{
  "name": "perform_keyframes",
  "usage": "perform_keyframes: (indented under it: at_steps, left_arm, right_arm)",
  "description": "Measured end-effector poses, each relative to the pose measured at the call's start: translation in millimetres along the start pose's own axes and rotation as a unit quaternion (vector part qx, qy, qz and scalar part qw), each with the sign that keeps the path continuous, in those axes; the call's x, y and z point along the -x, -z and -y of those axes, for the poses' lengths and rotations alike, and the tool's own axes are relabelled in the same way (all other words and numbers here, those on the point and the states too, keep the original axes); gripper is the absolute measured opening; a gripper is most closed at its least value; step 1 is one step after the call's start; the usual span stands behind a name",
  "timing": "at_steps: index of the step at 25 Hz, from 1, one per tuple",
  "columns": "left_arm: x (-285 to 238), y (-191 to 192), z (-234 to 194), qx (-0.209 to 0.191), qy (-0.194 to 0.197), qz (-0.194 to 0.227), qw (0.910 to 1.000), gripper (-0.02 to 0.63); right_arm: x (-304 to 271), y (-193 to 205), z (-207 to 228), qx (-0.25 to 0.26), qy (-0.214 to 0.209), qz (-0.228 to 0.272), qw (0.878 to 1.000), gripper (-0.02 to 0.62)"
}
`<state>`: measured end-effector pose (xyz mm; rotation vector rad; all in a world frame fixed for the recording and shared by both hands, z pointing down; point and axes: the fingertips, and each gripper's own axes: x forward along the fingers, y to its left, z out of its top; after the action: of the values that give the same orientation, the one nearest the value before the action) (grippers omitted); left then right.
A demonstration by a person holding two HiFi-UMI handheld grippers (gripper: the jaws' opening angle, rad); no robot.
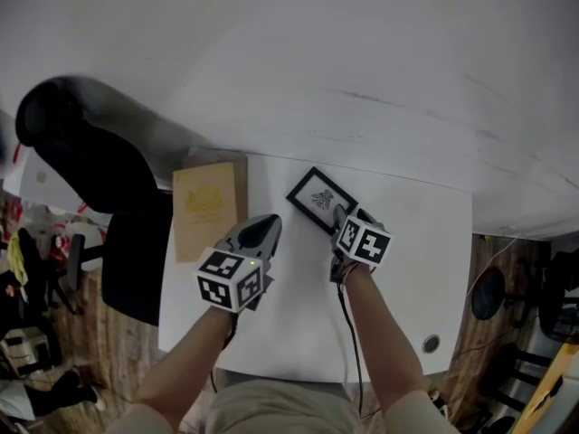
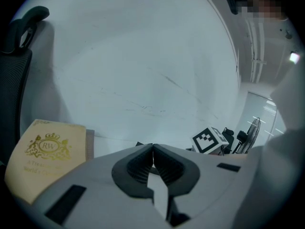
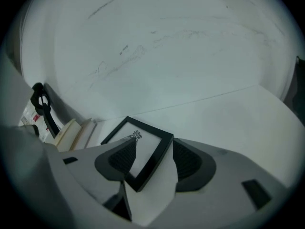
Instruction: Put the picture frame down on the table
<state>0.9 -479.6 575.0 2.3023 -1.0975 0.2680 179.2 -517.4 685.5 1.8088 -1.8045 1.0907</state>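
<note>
Two bare forearms reach in from the bottom of the head view, each holding a gripper over a white table [image 1: 412,278]. Left gripper [image 1: 269,221] hangs above the table just right of a tan book [image 1: 204,208]. In its own view its jaws [image 2: 152,149] are pressed together with nothing between them.

Right gripper [image 1: 340,213] is at the picture frame [image 1: 318,195]. The black frame lies face up near the table's back edge, close to the white wall [image 1: 362,70]. It is turned like a diamond: one corner points at the wall and the opposite corner points back at the person. Its longer sides run from far left to near right.

In the right gripper view the jaws [image 3: 153,146] stand apart, with the frame's [image 3: 145,151] near corner reaching between them. The left pad [image 3: 125,157] covers part of the frame's left edge. The right pad [image 3: 187,159] sits just beside the right edge. Whether either pad presses on the frame cannot be made out.

In the head view the near corner is hidden under the gripper's marker cube [image 1: 365,241]. A small dark drawing on the white picture is too small to read. The book's [image 2: 45,156] cover bears a gold crest with illegible print. A black office chair [image 1: 95,174] stands at the left, cut off in the left gripper view.
</note>
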Motion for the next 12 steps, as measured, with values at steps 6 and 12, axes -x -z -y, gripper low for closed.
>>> perform_keyframes:
  at_steps: [6, 12]
  left_arm:
    - [24.5, -28.5, 14.5, -0.032, -0.002, 0.022, 0.9993, 0.021]
    - [57.2, -67.2, 45.3, -0.082, 0.004, 0.055, 0.9951, 0.021]
  right_arm:
    - [66.2, -29.4, -19.7, 0.02, -0.051, 0.058, 0.997, 0.199]
    - [159.7, -68.6, -55.8, 0.124, -0.099, 0.141, 0.977, 0.088]
